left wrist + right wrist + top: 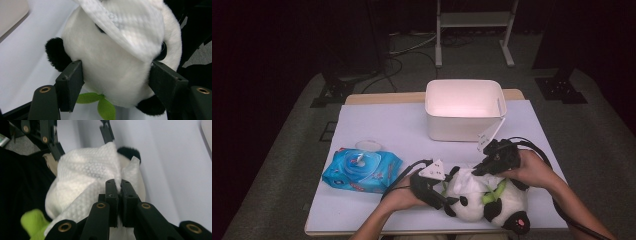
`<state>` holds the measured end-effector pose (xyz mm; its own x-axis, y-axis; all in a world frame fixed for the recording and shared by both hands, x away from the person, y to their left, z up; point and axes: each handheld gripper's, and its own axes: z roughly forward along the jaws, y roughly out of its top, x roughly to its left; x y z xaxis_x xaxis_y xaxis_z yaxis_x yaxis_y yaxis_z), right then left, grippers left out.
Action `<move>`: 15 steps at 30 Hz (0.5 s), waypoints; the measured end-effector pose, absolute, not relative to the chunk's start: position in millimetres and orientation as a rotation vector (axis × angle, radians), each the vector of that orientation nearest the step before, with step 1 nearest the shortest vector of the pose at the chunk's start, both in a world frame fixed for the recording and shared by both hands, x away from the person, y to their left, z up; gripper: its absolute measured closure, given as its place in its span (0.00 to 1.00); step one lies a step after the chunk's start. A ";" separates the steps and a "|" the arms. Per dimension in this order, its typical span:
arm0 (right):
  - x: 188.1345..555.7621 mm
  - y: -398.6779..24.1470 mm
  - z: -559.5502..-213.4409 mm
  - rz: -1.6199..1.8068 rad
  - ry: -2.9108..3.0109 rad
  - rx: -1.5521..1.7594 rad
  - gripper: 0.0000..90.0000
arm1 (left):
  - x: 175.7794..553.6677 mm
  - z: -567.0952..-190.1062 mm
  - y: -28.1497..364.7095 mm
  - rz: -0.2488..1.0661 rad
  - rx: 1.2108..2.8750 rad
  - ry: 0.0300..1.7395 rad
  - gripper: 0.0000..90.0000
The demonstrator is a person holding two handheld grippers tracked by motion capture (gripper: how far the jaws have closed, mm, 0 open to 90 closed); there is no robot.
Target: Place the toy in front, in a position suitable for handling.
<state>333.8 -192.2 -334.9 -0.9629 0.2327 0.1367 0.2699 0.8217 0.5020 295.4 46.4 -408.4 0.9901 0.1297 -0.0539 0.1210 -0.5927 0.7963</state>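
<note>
The plush panda (484, 197) lies at the near edge of the worktop (377, 125), right of centre. The left gripper (115, 82) has its jaws clamped on the panda's white body; the right gripper (119, 188) pinches a white wet wipe (85, 177) draped over it. Open room lies left and far. The white bin (464, 107) stands far, its inside hidden; the blue wipes pack (361, 170) lies near left

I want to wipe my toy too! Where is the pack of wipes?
In the high view, the blue pack of wipes lies on the table's left side, left of the panda toy and the left tool.
</note>
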 end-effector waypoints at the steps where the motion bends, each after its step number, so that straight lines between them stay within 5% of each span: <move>1: 332.1 -194.5 -334.4 -0.823 -2.929 -0.419 0.94 | 295.2 -408.1 45.9 0.009 2.211 0.170 0.32; 15: 328.7 -171.1 -334.9 -0.833 -2.944 -0.326 0.94 | 299.1 -408.5 44.7 0.007 2.207 0.191 0.32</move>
